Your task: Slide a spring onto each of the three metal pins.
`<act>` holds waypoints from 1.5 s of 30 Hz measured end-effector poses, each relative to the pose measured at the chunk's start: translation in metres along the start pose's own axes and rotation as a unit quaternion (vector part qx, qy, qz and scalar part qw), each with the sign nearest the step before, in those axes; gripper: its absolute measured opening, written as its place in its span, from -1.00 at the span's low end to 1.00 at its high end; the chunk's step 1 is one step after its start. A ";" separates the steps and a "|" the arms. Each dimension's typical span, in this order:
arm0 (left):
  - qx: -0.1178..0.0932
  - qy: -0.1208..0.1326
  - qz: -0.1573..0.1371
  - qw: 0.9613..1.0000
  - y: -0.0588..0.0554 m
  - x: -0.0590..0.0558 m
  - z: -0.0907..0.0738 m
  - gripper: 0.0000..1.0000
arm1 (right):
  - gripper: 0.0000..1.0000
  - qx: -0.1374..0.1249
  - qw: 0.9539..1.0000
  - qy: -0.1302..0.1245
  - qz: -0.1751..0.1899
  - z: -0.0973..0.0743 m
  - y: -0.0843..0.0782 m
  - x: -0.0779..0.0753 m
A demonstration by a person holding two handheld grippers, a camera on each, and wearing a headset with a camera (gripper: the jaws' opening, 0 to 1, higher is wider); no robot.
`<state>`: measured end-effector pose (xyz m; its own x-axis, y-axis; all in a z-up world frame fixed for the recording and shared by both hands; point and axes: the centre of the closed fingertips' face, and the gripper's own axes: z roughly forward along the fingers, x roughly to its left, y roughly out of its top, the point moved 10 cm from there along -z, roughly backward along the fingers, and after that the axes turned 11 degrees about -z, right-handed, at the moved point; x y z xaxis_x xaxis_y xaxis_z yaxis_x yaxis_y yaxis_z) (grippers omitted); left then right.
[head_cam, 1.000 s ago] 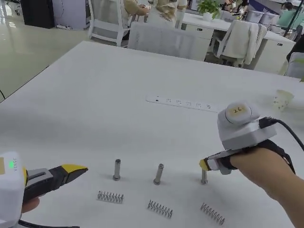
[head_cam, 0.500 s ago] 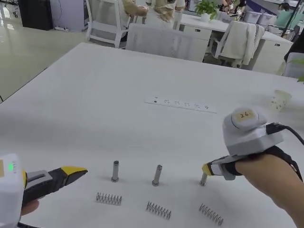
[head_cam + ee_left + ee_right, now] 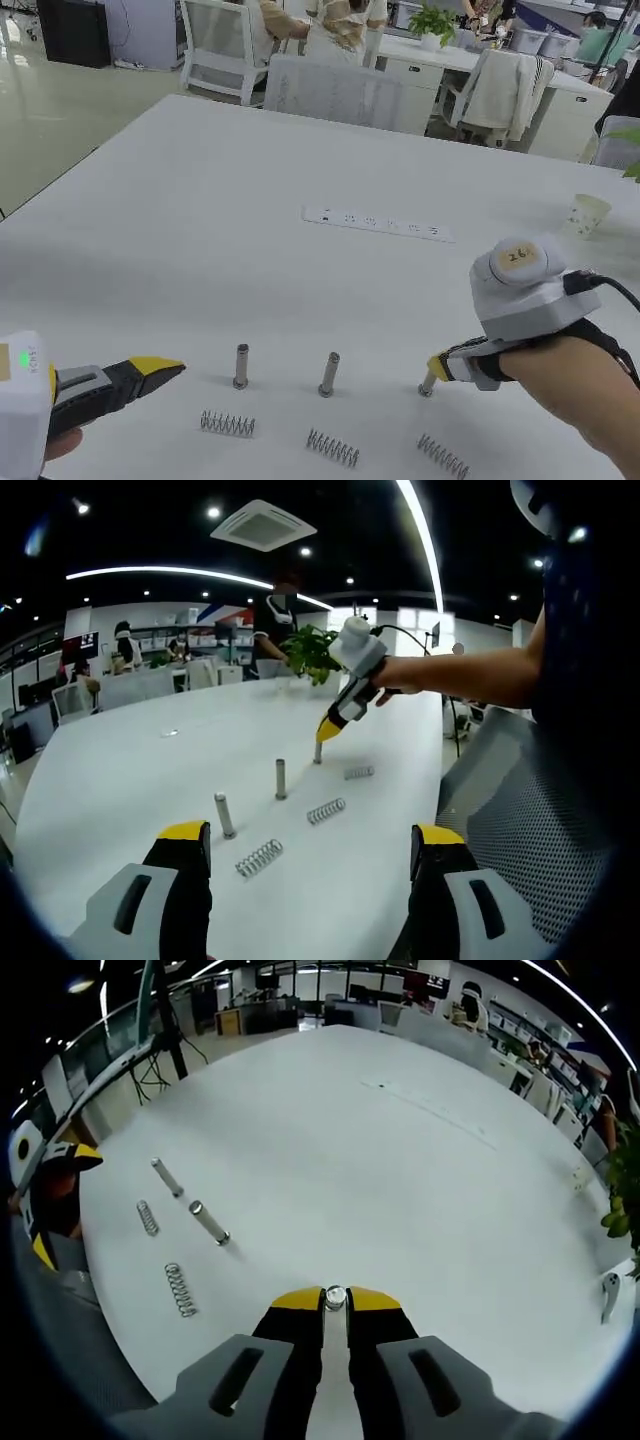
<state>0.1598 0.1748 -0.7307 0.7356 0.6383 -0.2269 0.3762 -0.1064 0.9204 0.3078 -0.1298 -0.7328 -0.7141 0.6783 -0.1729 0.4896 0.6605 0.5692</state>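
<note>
1. White tabletop (image 3: 250, 200), broad, smooth and matt, running back to mesh-backed office chairs (image 3: 335, 88) in an open-plan room.
2. Right gripper (image 3: 437, 366), grey housing with black jaws tipped in yellow, held in a hand at the near right of the head view. Jaws clenched on the head of the right pin (image 3: 427, 385), whose base rests on the table. Shown in the right gripper view as a round metal cap nipped between the yellow tips.
3. Left gripper (image 3: 168, 370), same build, low at the near left and well apart from the row of pins. Jaws released and spread wide in the left gripper view, grasping nothing.
4. Power strip (image 3: 378, 224), white, long and flat, lying across mid-table.
5. Paper cup (image 3: 587, 214), pale, upright near the far right edge.
6. Middle pin (image 3: 329, 374) and left pin (image 3: 241, 365), short grey steel cylinders with a wider foot, standing upright and apart, in line with the right pin.
7. Left spring (image 3: 227, 424), middle spring (image 3: 332, 448) and right spring (image 3: 442, 456), thin bare-wire coils lying on their sides, one just in front of each pin and touching none.
</note>
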 end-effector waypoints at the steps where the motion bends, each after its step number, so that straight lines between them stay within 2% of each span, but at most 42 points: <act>1: 0.000 0.000 0.000 1.000 0.000 0.000 0.000 0.56 | -0.88 0.000 1.000 0.000 -0.001 0.000 0.000 0.000; 18: 0.000 -0.001 -0.002 1.000 -0.001 0.001 0.000 0.56 | -0.77 0.002 1.000 0.006 -0.017 0.001 -0.003 0.001; 29: 0.000 -0.003 -0.001 1.000 0.000 0.000 0.002 0.56 | -0.70 -0.002 0.999 0.005 -0.032 -0.013 -0.014 0.002; 36: -0.001 -0.005 0.000 1.000 0.000 -0.001 0.003 0.56 | -0.67 -0.014 0.998 0.036 -0.040 -0.026 -0.025 0.011; 45: -0.001 -0.007 0.001 1.000 0.000 0.000 0.003 0.56 | -0.67 -0.001 0.995 0.068 -0.068 -0.032 -0.044 0.023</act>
<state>0.1614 0.1730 -0.7317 0.7439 0.6280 -0.2286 0.3736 -0.1072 0.9214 0.2539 -0.1535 -0.7363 -0.8347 0.5332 -0.1374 0.3839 0.7424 0.5491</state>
